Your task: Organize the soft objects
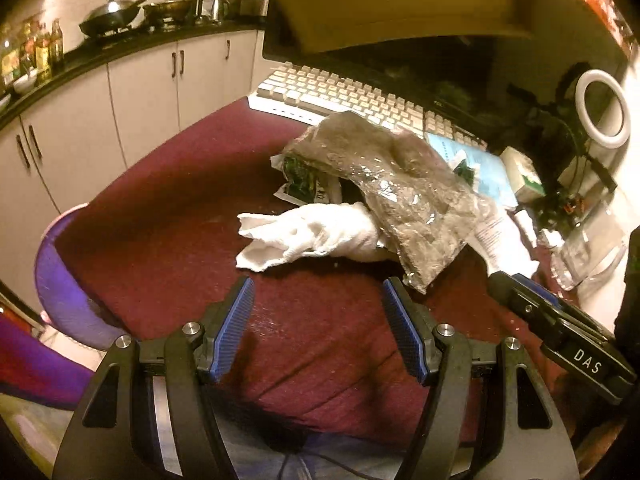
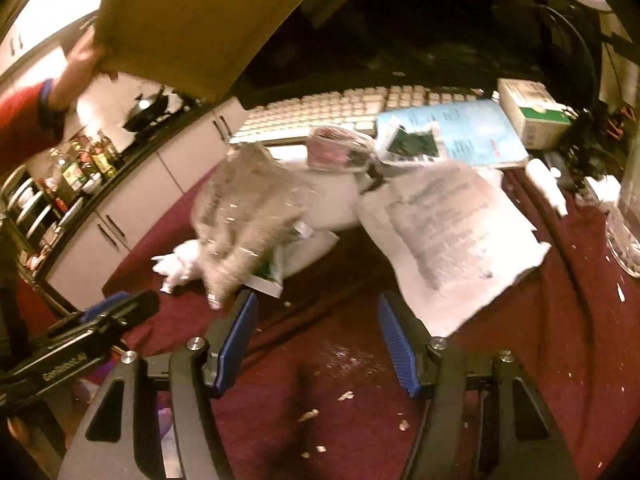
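A maroon-covered worktop (image 1: 168,216) spreads ahead of both claws, with a brown cardboard box (image 2: 192,20) held up by a person's hand (image 2: 86,58) high above and to the left of the right claw (image 2: 316,340). Just ahead of the left claw (image 1: 318,320), whose jaws stand wide and hold nothing, a clear plastic bag of grey stuff (image 1: 384,184) lies over a crumpled white cloth (image 1: 308,236). The right claw is likewise wide and empty, a printed paper sheet (image 2: 448,236) just beyond its right finger.

Left gripper (image 1: 318,328) and right gripper (image 2: 316,336) both gape, empty.
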The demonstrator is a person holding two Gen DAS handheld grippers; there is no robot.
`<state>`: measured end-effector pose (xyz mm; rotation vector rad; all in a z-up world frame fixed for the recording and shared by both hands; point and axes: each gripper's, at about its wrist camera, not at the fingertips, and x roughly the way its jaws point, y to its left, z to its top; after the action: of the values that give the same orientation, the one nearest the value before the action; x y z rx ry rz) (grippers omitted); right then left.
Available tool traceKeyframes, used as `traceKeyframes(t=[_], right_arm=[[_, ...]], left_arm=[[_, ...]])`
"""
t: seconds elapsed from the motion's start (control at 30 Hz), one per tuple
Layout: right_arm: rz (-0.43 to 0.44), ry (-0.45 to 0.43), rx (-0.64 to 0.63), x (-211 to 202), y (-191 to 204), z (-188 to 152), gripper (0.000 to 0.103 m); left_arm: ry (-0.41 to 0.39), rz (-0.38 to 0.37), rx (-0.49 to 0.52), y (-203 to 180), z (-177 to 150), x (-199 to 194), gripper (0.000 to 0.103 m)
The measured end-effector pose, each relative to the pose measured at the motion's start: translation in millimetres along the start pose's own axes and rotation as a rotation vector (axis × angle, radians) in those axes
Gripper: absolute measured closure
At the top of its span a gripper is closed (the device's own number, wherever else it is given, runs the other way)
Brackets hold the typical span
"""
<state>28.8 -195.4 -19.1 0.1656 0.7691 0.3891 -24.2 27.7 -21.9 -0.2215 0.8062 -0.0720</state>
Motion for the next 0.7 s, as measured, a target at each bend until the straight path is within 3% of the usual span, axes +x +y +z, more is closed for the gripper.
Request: traceKeyframes(t=[0.13,0.7], right_arm=[[0.059,-0.018,-0.001,-5,0,6,0.041],[0.06,-0.011,0.029,-1,7,8,0.041]], left_arm=[[0.016,-0.025,-0.012,5,10,2,0.036],[0.037,-0.041,-0.002,15,21,7,0.036]])
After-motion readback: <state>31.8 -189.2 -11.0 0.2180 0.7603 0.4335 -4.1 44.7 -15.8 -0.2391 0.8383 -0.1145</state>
